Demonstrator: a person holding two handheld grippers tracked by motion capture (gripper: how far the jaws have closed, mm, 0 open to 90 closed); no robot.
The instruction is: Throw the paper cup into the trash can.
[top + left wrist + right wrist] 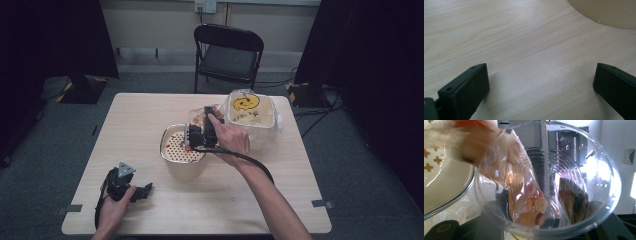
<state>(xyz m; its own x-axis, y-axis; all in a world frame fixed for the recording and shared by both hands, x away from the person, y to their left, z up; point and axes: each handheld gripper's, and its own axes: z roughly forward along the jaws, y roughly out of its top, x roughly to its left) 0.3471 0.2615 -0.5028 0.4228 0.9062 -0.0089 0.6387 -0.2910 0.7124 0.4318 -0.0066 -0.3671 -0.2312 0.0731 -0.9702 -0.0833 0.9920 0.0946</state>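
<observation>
Closest to the camera in the high view, the left hand [114, 202] rests on the light wooden table [250, 200] near its front left corner, holding the left gripper [142, 192] low over the bare wood. From the left gripper view its two black jaws are spread wide apart with nothing between them, just wood grain, and the curved cream wall of the bowl [609, 12] sits at the top right, well apart from the jaws. Moving further in, that cream bowl [187, 167] stands near the middle of the table with a perforated strainer insert [182, 149] sitting in it. The right hand [231, 137] reaches in over the bowl's far right rim with the right gripper [196, 135], which is clamped on a clear plastic cup [202, 117] tipped on its side toward the strainer. In the right gripper view the clear plastic cup [574, 185] opens toward the camera, with thin plastic film and some orange and red bits [534, 212] inside it, and the strainer [439, 170] is just beside it at the left. Behind the hand there's a clear tub [252, 117] with a yellow smiley on it. Past the table a black folding chair [227, 57] stands on the grey floor.
</observation>
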